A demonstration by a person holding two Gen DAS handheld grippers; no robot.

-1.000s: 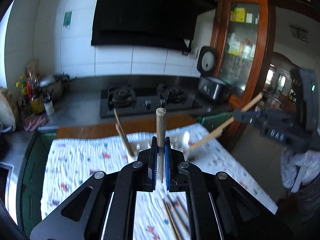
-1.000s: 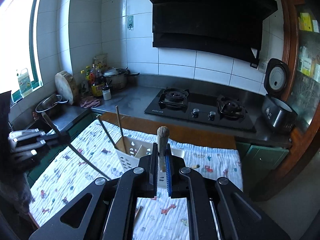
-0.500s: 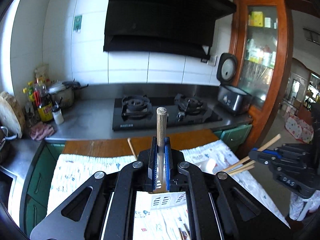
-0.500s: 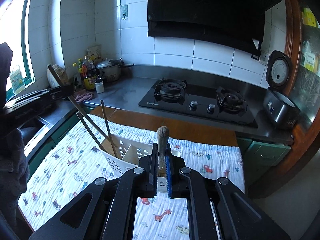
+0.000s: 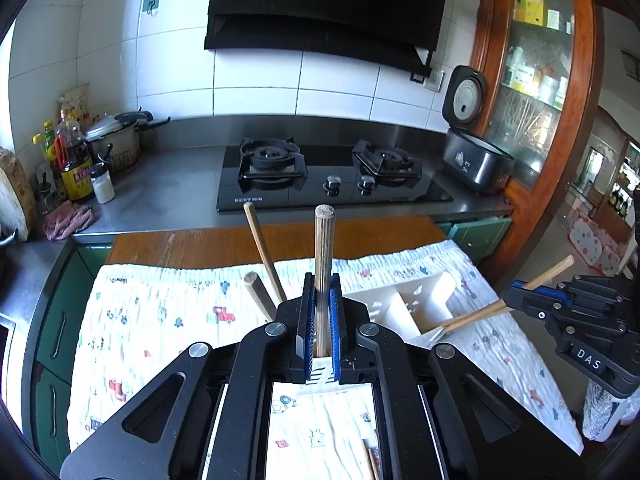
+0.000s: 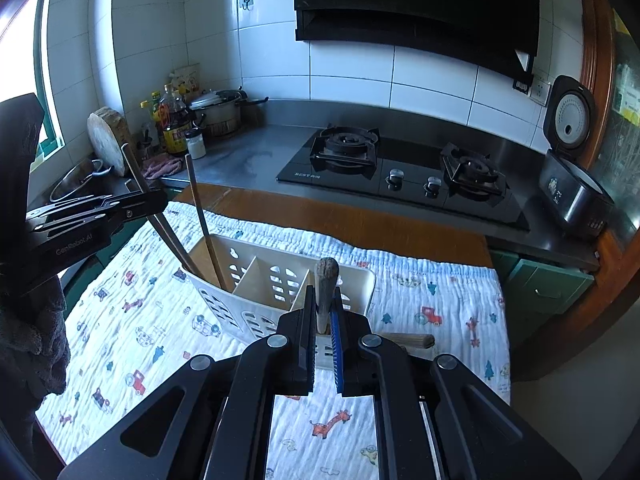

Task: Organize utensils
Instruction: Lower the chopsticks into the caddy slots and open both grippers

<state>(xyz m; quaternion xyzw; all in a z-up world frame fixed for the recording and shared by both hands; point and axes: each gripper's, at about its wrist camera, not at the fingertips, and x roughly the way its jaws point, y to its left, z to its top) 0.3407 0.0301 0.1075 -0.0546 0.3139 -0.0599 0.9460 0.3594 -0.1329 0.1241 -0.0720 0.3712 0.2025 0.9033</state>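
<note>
Both grippers are loaded and working over the white caddy (image 6: 280,284), which stands on the printed cloth (image 6: 436,300) toward the far edge of the table.

Left gripper (image 5: 322,320) is clamped on a pair of chopsticks (image 5: 324,264). I read their long axis as steeply tilted, lower ends already down inside the caddy's left-end compartment, beside another chopstick (image 6: 200,216) leaning there.

Right gripper (image 6: 325,320) grips its own chopsticks (image 6: 326,292) between the pads. In the left wrist view they slant down and leftward into the right-end compartment.

Judgement: each hand is directly above its own compartment, so the coming move is a release rather than a transit. The left wrist is pitched forward, fingers pointing at the hob; the right sits low, near the caddy's near wall.
</note>
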